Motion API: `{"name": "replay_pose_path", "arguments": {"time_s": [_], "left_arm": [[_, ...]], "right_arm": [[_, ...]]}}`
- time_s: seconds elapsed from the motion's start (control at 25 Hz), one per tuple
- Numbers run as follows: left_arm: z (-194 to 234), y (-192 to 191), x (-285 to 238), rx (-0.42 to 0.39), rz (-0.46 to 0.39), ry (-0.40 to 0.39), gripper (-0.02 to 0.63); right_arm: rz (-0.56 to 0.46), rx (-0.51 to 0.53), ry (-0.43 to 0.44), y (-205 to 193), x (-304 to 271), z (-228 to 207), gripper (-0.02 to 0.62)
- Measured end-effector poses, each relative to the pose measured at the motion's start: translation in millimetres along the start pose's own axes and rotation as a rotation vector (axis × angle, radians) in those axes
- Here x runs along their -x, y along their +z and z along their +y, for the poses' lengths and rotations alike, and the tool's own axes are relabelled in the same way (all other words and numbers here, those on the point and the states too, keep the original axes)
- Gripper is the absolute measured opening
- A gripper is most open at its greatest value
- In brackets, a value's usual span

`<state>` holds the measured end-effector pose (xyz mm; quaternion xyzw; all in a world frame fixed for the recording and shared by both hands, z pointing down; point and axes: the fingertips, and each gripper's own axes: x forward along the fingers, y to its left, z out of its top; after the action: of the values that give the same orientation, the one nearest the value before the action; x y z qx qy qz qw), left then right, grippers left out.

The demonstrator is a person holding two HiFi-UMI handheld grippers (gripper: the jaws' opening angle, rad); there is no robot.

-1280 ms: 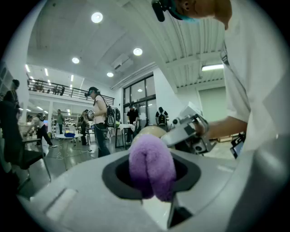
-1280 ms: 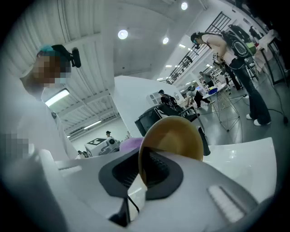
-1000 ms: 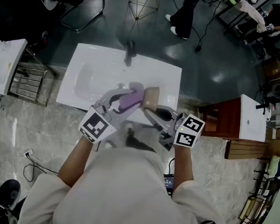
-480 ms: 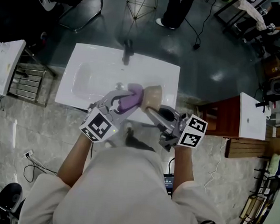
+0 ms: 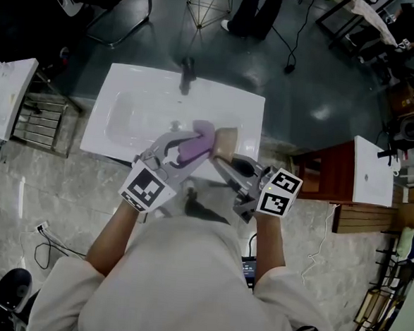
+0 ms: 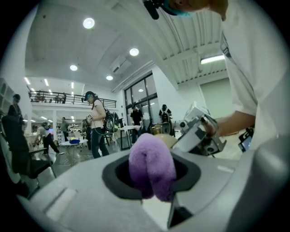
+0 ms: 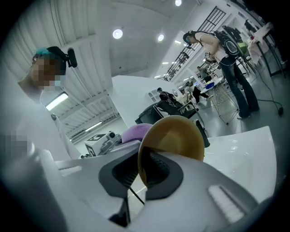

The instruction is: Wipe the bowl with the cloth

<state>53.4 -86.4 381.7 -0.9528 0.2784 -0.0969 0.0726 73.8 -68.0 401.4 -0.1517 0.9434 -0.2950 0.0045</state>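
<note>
A tan bowl is held on edge over the white sink, with my right gripper shut on its rim. In the right gripper view the bowl stands upright between the dark pads, its hollow facing right. A purple cloth is clamped in my left gripper and touches the bowl's left side. In the left gripper view the cloth bulges out between the jaws, with the bowl just behind it. The purple cloth also peeks out behind the bowl in the right gripper view.
A dark faucet stands at the sink's far edge. A second white basin sits to the right, another white unit to the left. A person's legs stand beyond the sink. Cables lie on the stone floor.
Both grippers, with bowl and cloth, have stayed nearly in place over the sink, shifting only slightly. The person beyond the sink has walked further off.
</note>
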Motion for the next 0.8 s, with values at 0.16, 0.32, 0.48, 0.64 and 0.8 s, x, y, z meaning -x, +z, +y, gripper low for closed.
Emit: {"name": "replay_pose_path", "arguments": {"time_s": [0.16, 0.32, 0.48, 0.64, 0.8], "left_arm": [[6.1, -1.5, -2.1, 0.015, -0.008, 0.021, 0.12], [-2.0, -7.3, -5.9, 0.017, 0.018, -0.024, 0.12], [-13.4, -10.5, -5.2, 0.019, 0.045, -0.064, 0.119], [-19.4, -5.5, -2.6, 0.039, 0.023, -0.086, 0.12], [-13.3, 2.1, 5.0, 0.067, -0.024, -0.057, 0.119]], "right_arm": [[-0.012, -0.002, 0.113, 1.9, 6.3, 20.9, 0.016], [-0.096, -0.036, 0.164, 14.7, 18.2, 30.0, 0.018], [-0.139, -0.057, 0.128, 18.9, 20.1, 23.7, 0.018], [-0.13, -0.041, 0.043, 15.3, 15.6, 8.7, 0.012], [-0.103, 0.0, -0.045, 11.2, 9.8, 0.3, 0.012]]}}
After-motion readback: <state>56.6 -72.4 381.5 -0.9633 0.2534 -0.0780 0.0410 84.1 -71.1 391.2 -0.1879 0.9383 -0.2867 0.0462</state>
